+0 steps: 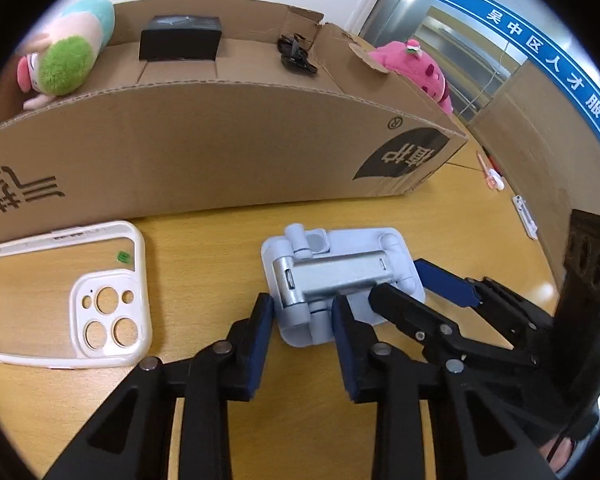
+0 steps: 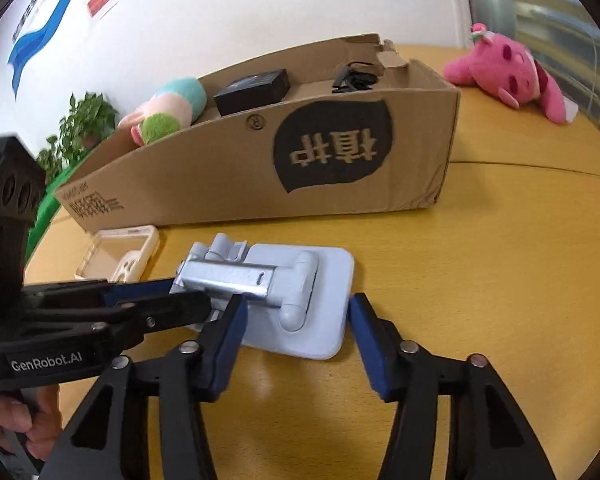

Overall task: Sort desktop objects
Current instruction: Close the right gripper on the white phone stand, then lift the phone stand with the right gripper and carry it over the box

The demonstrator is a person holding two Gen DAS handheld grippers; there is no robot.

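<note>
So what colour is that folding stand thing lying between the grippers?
The phone stand is pale blue with a silver metal arm, clearest in the left wrist view.

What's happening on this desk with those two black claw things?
A person is sorting desk items with two hand-held tongs. Both the left tongs and the right tongs are open around a folded light-blue phone stand lying on the wooden desk. A white phone case lies beside it; a cardboard box behind already holds a plush toy.
</note>
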